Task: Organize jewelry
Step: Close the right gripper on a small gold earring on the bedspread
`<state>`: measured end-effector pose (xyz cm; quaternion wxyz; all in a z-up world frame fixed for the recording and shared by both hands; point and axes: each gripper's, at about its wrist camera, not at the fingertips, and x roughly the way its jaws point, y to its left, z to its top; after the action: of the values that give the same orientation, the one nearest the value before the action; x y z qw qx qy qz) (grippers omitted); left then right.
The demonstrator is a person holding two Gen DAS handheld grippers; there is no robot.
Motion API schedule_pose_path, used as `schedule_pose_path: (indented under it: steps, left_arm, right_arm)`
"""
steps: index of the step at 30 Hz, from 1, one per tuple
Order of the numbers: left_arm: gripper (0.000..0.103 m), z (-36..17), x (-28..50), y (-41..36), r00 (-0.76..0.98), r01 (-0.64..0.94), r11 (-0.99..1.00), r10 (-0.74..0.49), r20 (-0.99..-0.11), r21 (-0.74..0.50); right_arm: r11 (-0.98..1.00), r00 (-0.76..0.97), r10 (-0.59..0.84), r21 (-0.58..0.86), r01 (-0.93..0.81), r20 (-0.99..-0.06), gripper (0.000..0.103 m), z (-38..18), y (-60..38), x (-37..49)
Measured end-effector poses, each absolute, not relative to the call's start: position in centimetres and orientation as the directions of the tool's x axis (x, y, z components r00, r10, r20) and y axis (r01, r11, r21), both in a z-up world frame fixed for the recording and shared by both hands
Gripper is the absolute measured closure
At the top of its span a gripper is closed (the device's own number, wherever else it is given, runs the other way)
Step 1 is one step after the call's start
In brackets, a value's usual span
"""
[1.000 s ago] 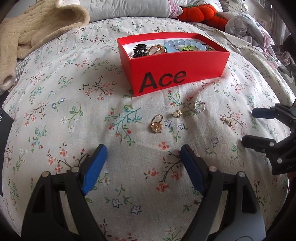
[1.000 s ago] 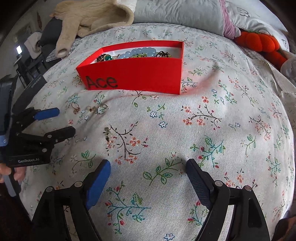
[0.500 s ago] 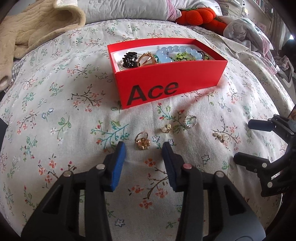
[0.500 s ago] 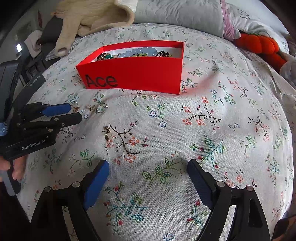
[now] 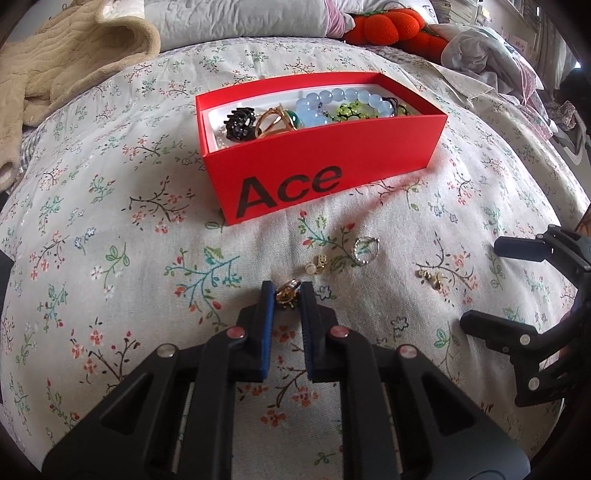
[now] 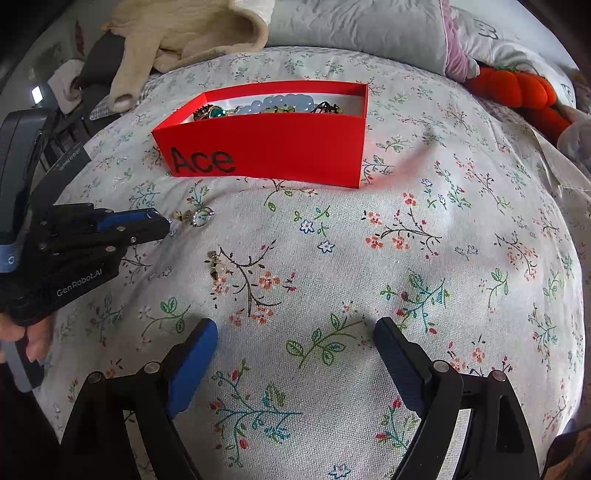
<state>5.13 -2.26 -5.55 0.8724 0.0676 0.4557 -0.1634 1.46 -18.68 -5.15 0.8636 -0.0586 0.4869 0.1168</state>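
A red box marked "Ace" (image 5: pixel 325 162) (image 6: pixel 280 147) sits on the floral bedspread and holds bead bracelets and rings. My left gripper (image 5: pixel 287 295) is shut on a gold ring (image 5: pixel 286 292) lying on the cloth in front of the box; in the right wrist view the gripper (image 6: pixel 162 227) shows at the left. Beyond it lie a small gold stud (image 5: pixel 317 264), a silver ring (image 5: pixel 366 250) (image 6: pixel 201 217) and a pair of gold earrings (image 5: pixel 430 277) (image 6: pixel 217 266). My right gripper (image 6: pixel 291 354) is open and empty, low over the cloth right of the earrings.
A beige blanket (image 5: pixel 62 74) lies at the back left, a grey pillow (image 5: pixel 236 18) and an orange plush (image 5: pixel 388 27) behind the box. Crumpled clothes (image 5: pixel 491 48) lie at the back right.
My left gripper has moved forward to the gold ring and its jaws have closed from wide open onto it. The right gripper has barely moved.
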Motion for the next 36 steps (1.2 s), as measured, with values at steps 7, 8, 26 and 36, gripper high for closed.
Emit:
schedule_pose_path:
  steps: [7, 8, 26, 36]
  left_arm:
    - [0.088, -4.8, 4.9, -1.3, 0.518, 0.330, 0.942, -0.240, -0.821, -0.068]
    - [0.088, -4.7, 4.9, -1.2, 0.517, 0.330, 0.941, -0.244, -0.820, -0.072]
    - [0.088, -3.7, 4.5, 0.4, 0.494, 0.321, 0.938, -0.284, -0.822, -0.131]
    - [0.088, -3.9, 4.5, 0.3, 0.482, 0.318, 0.938, -0.283, -0.829, -0.136]
  right_arm:
    - [0.960, 0.503, 0.168, 0.024, -0.279, -0.848, 0.015, -5.0, -18.0, 1.8]
    - [0.959, 0.502, 0.173, 0.028, -0.282, -0.847, 0.015, -5.0, -17.8, 1.9]
    - [0.926, 0.475, 0.297, 0.128, -0.355, -0.829, 0.059, -4.7, -14.7, 3.5]
    - [0.928, 0.463, 0.310, 0.158, -0.338, -0.831, 0.088, -4.8, -15.6, 3.7]
